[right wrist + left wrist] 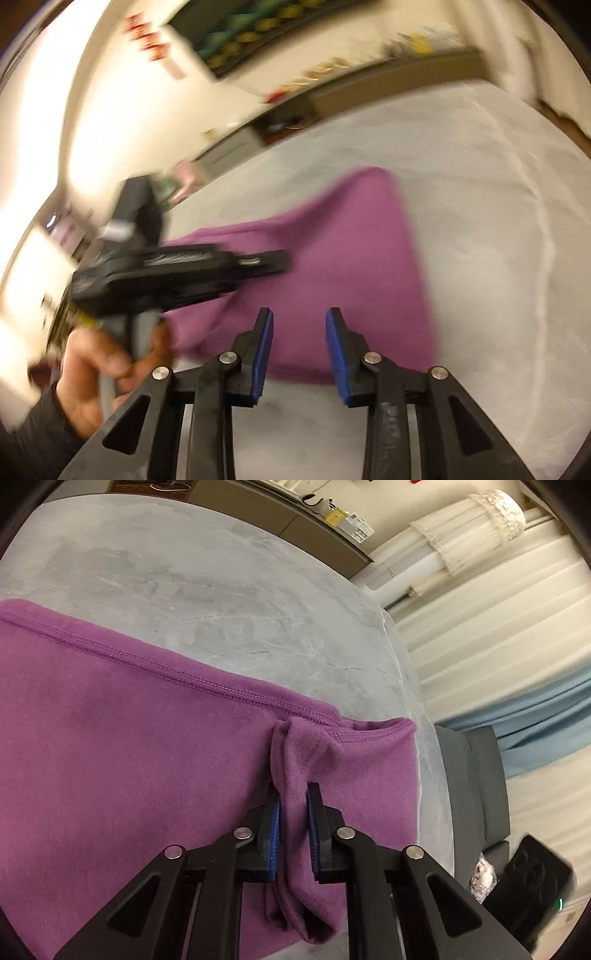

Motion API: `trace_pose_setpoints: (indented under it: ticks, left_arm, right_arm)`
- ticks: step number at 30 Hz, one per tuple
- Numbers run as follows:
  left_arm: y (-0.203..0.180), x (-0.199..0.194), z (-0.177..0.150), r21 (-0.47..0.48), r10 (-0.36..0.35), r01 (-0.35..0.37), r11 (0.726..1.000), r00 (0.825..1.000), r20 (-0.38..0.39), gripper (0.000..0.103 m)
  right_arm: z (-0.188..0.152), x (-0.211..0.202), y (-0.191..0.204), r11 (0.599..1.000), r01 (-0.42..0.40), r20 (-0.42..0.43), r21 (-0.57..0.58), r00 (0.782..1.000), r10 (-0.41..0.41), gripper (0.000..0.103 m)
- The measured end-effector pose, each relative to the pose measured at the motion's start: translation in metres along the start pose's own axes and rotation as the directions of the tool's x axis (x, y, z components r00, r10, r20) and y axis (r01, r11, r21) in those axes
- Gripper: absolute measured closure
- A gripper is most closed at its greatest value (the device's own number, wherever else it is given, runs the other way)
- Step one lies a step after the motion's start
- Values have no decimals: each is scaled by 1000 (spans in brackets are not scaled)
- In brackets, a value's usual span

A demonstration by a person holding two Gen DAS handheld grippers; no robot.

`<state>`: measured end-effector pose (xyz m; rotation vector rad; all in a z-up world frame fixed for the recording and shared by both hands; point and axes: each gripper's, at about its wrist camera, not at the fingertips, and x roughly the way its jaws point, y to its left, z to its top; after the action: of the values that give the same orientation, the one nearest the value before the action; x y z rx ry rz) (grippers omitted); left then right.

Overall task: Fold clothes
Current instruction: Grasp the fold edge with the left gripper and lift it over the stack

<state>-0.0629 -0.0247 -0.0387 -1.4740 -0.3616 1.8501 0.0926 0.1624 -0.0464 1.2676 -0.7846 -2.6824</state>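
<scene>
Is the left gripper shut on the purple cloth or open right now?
Shut on it: the left gripper has a bunched fold of the purple cloth pinched between its blue-padded jaws.

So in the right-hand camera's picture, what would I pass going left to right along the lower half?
The person's hand on a grey handle → the left gripper it carries, reaching over the purple garment → the right gripper, jaws apart → bare grey table.

Warm indoor light, left wrist view sharp, right wrist view motion-blurred, fisheye bending and dark vignette at edges
</scene>
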Motion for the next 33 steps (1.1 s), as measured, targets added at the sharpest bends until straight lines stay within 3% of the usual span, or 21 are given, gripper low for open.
trace_pose_setpoints:
  ticks: [1, 3, 6, 7, 9, 13, 14, 15, 17, 19, 20, 21, 22, 26, 28, 32, 33]
  left_arm:
    - [2, 1, 1, -11, -25, 25, 1000, 1000, -4, 86]
    - [9, -3, 1, -51, -65, 64, 997, 998, -14, 82]
    - [10, -37, -10, -44, -11, 14, 999, 998, 57, 77]
    - [5, -53, -18, -20, -25, 27, 999, 995, 101, 75]
    - [-10, -68, -33, 37, -129, 125, 991, 984, 126, 72]
    - [-24, -27, -56, 108, -74, 78, 991, 996, -39, 74]
    - [-19, -15, -59, 101, -36, 42, 994, 997, -62, 84]
    - [-15, -15, -59, 87, -55, 59, 995, 997, -47, 83]
    - [-13, -21, -55, 45, -76, 78, 996, 996, -49, 80]
    - [-19, -32, -50, 43, -66, 67, 997, 997, -28, 62]
    - [-25, -38, -47, 56, -56, 57, 997, 998, -12, 59]
    - [-32, -42, -44, 72, -52, 52, 996, 999, -4, 49]
    - [-40, -44, -40, 88, -48, 48, 995, 999, -1, 38]
    - [-78, -31, -13, 171, 17, -4, 985, 997, -75, 32]
    - [-91, -35, -9, 227, 63, -46, 973, 996, -68, 32]
    - [-122, -18, -12, 380, 155, -87, 921, 976, -152, 32]
    - [-119, -14, -15, 398, 203, -126, 909, 967, -157, 34]
  right_arm:
    - [1, 2, -3, 1000, 18, -4, 6, 1000, -18, 100]
    - [5, -2, -4, 1000, 27, 2, 12, 1000, -27, 100]
    - [9, -20, -1, 1000, 5, 54, 15, 999, -5, 98]
    - [12, -24, 0, 1000, 1, 77, 15, 997, -2, 98]
    - [14, -12, -1, 999, 49, 57, 15, 997, -49, 98]
    - [9, 2, -7, 995, 95, 41, 16, 995, -96, 97]
    - [11, -3, -7, 995, 98, 54, 18, 994, -98, 90]
    - [12, -8, -7, 995, 100, 66, 20, 993, -101, 81]
    - [7, -13, -10, 991, 131, 99, 33, 986, -134, 28]
    - [1, -7, -13, 983, 179, 105, 38, 978, -182, 26]
    - [0, -1, -10, 982, 191, 98, 15, 977, -191, 32]
    - [0, 5, -7, 980, 200, 94, -12, 976, -198, 49]
    - [0, 8, -1, 976, 212, 92, -53, 974, -207, 93]
    - [-7, -13, 44, 941, 252, 245, -224, 949, -196, 93]
    - [-13, -17, 69, 909, 269, 299, -318, 938, -173, 93]
    - [-26, -27, 103, 866, 235, 353, -442, 933, -73, 93]
    - [-27, -26, 111, 859, 221, 351, -462, 935, -51, 93]
